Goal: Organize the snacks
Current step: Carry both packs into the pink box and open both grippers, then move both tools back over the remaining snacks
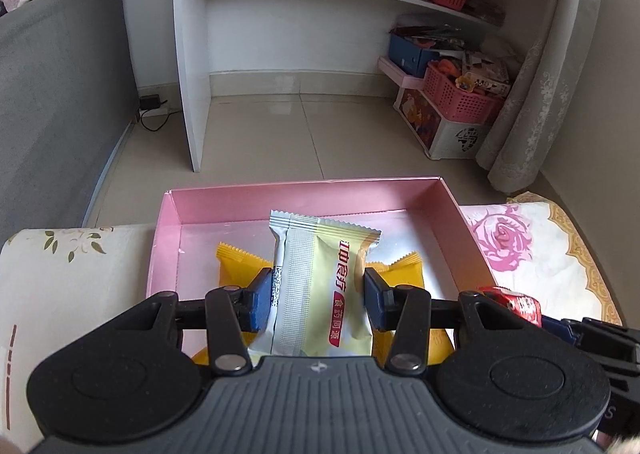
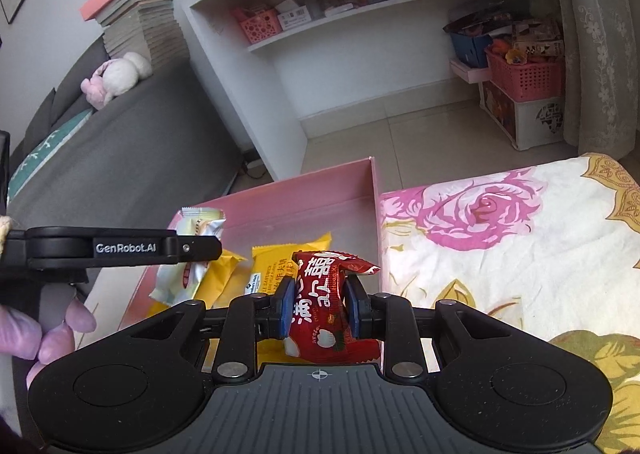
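A pink box (image 1: 168,238) sits on a floral cloth; it also shows in the right wrist view (image 2: 374,190). My left gripper (image 1: 316,294) is shut on a pale green and silver snack packet (image 1: 320,286) and holds it over the box, above yellow snack packets (image 1: 236,266). My right gripper (image 2: 318,306) is shut on a red snack packet (image 2: 324,294) at the box's near right corner. The right wrist view also shows the left gripper's arm (image 2: 120,248), the pale packet (image 2: 200,226) and the yellow packets (image 2: 276,266). The red packet (image 1: 516,304) shows at the right in the left wrist view.
The floral cloth (image 2: 500,238) spreads to the right of the box. A white shelf unit (image 1: 192,54) stands on the tiled floor beyond. A grey sofa (image 1: 52,94) is at the left, pink baskets and storage boxes (image 1: 460,98) and a curtain (image 1: 560,74) at the right.
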Demonstrator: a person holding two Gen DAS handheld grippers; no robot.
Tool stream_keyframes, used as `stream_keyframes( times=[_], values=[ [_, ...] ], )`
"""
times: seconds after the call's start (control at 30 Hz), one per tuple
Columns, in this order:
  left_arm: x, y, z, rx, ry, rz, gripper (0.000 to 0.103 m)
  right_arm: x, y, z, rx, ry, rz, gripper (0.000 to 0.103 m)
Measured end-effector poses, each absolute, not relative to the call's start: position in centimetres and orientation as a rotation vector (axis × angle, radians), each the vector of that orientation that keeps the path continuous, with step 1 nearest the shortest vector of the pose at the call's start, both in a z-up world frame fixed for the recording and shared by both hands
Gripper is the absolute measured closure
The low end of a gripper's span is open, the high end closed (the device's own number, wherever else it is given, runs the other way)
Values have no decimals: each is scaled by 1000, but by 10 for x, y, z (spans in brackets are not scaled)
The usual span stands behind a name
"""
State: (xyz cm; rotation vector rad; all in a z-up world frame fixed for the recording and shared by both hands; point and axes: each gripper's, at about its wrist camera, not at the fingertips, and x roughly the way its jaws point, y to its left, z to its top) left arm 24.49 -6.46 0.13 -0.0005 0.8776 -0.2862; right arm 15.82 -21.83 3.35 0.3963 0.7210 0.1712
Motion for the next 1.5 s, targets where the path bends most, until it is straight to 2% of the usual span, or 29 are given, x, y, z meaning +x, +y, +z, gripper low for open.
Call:
stream_keyframes(
  times=[0.23, 0.4, 0.43, 0.5, 0.57, 1.17, 1.37, 1.5],
  values=[
    [258, -74, -6, 8, 867, -257, 60, 163, -223, 28, 432, 721, 171, 77],
    [258, -78, -9, 52, 839, -252, 57, 163, -224, 31, 451, 700, 168, 73],
    [257, -78, -9, 54, 833, -247, 55, 163, -226, 32, 458, 698, 166, 70],
    [257, -77, -7, 48, 826, -239, 44, 161, -227, 34, 466, 688, 164, 59],
    [256, -74, -5, 41, 823, -240, 43, 161, -228, 36, 462, 683, 162, 56],
    [218, -57, 12, 47, 836, -283, 36, 138, -218, 62, 403, 679, 156, 45],
    [198, -51, 22, 47, 830, -302, 29, 124, -214, 70, 386, 684, 145, 37],
    [182, -44, 26, 37, 831, -314, 23, 113, -210, 77, 375, 695, 141, 28]
  ],
)
